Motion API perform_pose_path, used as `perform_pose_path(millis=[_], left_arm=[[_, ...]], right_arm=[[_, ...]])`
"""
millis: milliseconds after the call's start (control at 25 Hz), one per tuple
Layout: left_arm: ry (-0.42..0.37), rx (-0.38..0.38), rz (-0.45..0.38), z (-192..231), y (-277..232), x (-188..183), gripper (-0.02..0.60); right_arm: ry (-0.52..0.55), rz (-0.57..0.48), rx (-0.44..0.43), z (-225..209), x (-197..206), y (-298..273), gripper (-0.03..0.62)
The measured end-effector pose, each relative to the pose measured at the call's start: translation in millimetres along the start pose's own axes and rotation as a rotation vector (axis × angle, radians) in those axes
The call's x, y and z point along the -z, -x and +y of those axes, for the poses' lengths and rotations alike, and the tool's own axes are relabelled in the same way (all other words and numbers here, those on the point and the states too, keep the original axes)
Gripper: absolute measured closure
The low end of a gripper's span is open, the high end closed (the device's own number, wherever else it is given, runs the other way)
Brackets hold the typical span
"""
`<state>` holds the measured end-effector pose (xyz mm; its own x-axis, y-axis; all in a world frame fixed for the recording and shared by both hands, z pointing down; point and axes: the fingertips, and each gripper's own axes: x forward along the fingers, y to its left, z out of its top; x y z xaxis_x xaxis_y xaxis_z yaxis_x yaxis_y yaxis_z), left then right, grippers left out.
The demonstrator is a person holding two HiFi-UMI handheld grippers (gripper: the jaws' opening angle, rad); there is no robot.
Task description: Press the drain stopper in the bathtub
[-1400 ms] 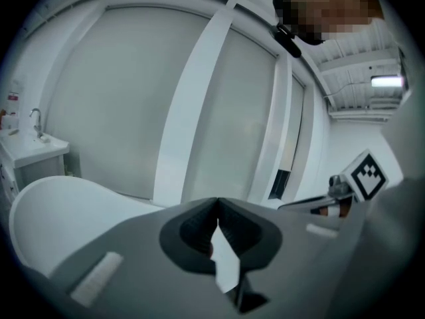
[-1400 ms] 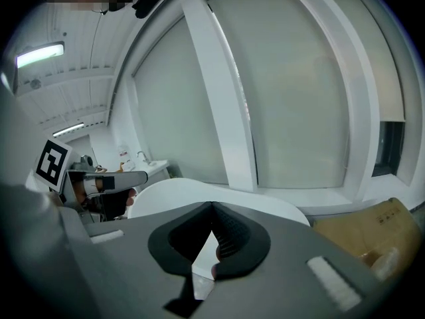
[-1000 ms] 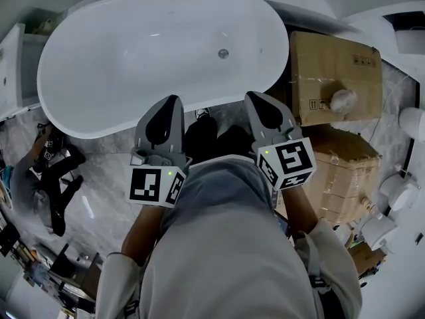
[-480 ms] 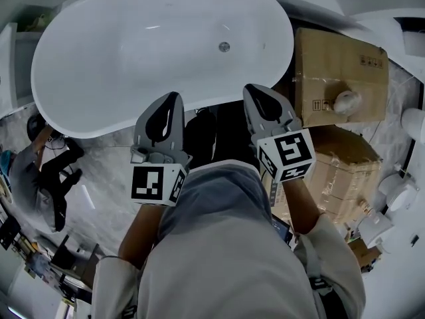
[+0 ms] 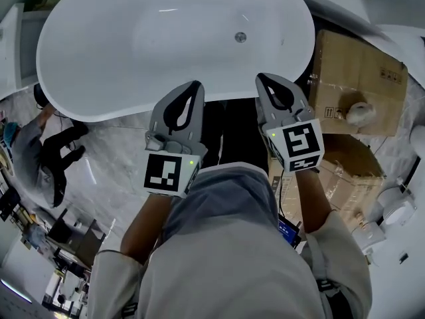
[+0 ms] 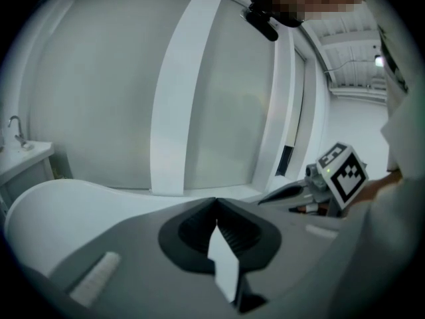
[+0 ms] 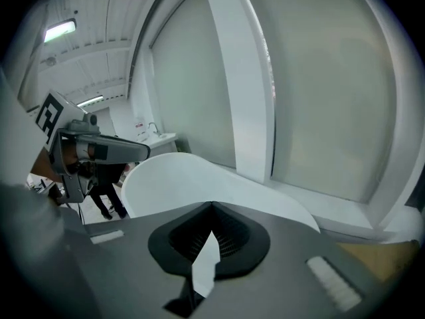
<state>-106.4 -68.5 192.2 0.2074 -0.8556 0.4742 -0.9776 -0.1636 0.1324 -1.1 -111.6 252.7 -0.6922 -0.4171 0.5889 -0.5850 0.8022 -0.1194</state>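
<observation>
The white oval bathtub (image 5: pixel 73 102) fills the top of the head view. Its small round metal drain stopper (image 5: pixel 240 37) lies on the tub floor toward the right end. My left gripper (image 5: pixel 193 85) is shut and empty, its tip over the tub's near rim. The right gripper (image 5: pixel 263 78) is also shut and empty, at the near rim, below and slightly right of the stopper. The left gripper view shows shut jaws (image 6: pixel 214 203) above the tub's rim (image 6: pixel 66 205), with the right gripper (image 6: pixel 299 190) beside them. From the right gripper view, shut jaws (image 7: pixel 211 206) point over the tub's end (image 7: pixel 186 178).
Cardboard boxes (image 5: pixel 358 78) are stacked on the floor right of the tub, with white fixtures (image 5: pixel 398 211) further right. Another person (image 5: pixel 26 151) stands at the left on the marble floor (image 5: pixel 113 171). Frosted wall panels (image 6: pixel 219 85) rise behind the tub.
Both grippers have moved up and a little right in the head view, closer to the tub's near rim. They stay shut.
</observation>
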Motion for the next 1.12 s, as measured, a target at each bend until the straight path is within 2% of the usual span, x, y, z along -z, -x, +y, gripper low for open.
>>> perform_pose_path(millis=[120,320,480,800,1000,1120], left_arm=[[-0.009,0.011,0.039,7.2,-6.6,8.8,0.581],[0.013,-0.003,0.014,22.6,-24.5,14.8,0.581],[0.013,-0.016,0.002,34.2,-40.6,23.3,0.581],[0.059,0.008,0.019,43.1,-74.6,49.1,0.581],[0.119,-0.016,0.013,61.2,-97.0,64.1,0.581],[0.103,-0.037,0.019,66.4,-112.3,74.7,0.581]], right_arm=[[0.009,0.022,-0.021,-3.1,6.5,-14.9,0.594],[0.010,0.026,-0.049,-18.8,17.2,-41.2,0.594],[0.017,0.005,-0.035,-39.9,24.3,-64.4,0.594],[0.026,0.005,-0.030,-68.4,42.4,-103.1,0.606],[0.025,0.026,-0.021,-81.2,60.4,-130.1,0.608],[0.036,0.038,-0.021,-90.9,74.1,-142.2,0.608]])
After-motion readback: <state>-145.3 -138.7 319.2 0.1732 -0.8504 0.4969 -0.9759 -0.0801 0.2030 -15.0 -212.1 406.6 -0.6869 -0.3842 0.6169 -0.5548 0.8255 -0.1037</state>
